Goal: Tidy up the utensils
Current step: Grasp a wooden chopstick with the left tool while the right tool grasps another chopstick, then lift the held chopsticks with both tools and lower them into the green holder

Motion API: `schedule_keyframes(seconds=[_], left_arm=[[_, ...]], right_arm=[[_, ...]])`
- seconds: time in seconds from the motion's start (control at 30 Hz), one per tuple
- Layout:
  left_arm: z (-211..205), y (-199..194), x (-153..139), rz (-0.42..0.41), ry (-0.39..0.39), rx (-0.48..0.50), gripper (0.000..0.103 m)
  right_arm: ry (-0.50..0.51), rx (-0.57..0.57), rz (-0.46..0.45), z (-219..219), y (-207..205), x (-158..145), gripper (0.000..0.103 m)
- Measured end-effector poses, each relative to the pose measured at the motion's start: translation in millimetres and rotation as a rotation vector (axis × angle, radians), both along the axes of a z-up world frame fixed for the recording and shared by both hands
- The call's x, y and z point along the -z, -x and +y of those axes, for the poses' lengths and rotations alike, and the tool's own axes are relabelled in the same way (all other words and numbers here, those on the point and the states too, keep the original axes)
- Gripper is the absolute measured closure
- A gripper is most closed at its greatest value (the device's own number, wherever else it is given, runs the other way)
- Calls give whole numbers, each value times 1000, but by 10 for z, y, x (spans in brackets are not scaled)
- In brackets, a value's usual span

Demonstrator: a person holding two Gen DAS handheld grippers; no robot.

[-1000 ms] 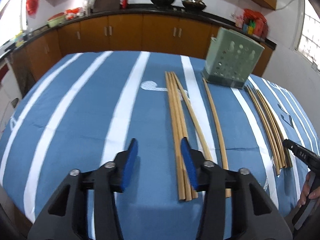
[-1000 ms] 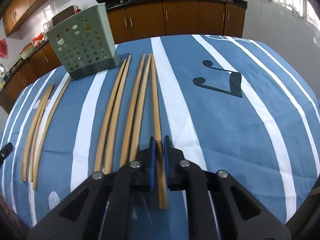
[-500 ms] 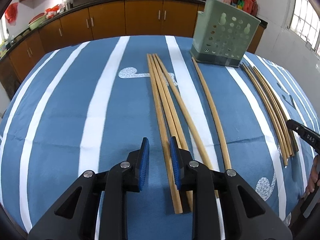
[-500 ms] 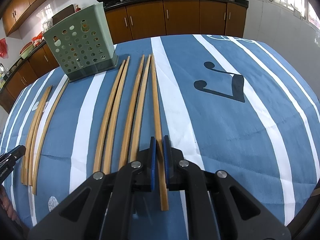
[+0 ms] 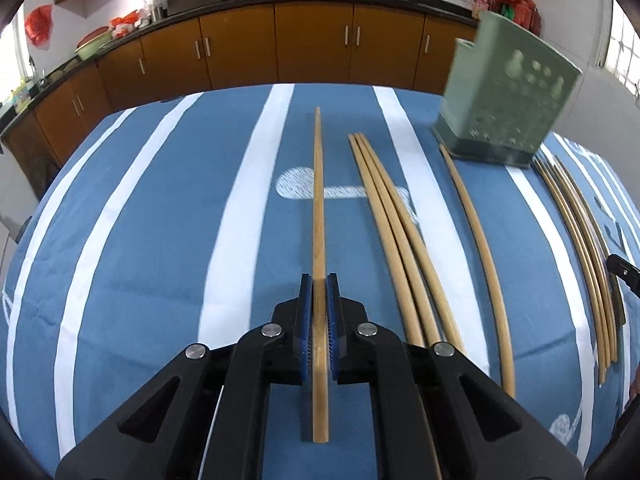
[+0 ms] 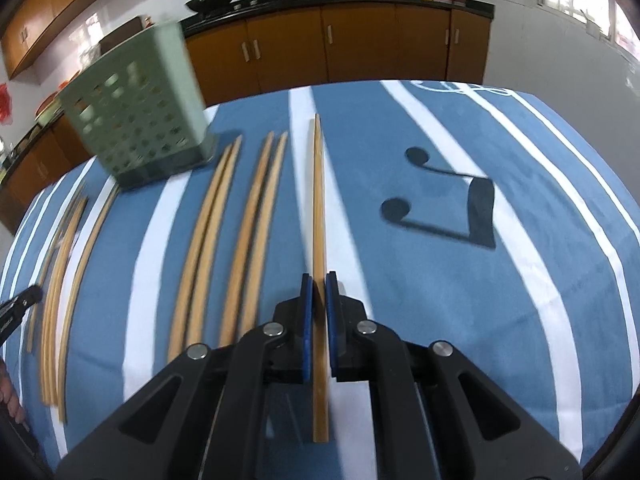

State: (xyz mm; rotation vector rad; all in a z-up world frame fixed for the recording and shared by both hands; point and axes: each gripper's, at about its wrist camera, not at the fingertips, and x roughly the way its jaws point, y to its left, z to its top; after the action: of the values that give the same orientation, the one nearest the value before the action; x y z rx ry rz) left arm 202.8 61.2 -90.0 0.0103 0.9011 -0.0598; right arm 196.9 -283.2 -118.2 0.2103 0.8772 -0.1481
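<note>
Each gripper's jaws pinch one wooden chopstick: the left gripper holds its chopstick, the right gripper its own chopstick. The green perforated holder looks empty, with the loose chopsticks lying on the blue striped surface, so sorting has barely begun. Only the right view shows a printed music note.

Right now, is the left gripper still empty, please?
No, the left gripper is shut on a single chopstick between its blue pads.

Ten chopsticks (one clamped in each gripper, eight lying loose), one green holder.
</note>
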Motion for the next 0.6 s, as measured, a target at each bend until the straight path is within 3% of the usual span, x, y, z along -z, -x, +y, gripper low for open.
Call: schedule_keyframes(seconds=[0.2,0.6], left_arm=[[93,74,11,-17,67,7,95],[57,223,20,-17,36,7,95]], right_arm=[[-1,14,-18,-69,-43,13,95],[5,4,-13,-14,113,15,95]])
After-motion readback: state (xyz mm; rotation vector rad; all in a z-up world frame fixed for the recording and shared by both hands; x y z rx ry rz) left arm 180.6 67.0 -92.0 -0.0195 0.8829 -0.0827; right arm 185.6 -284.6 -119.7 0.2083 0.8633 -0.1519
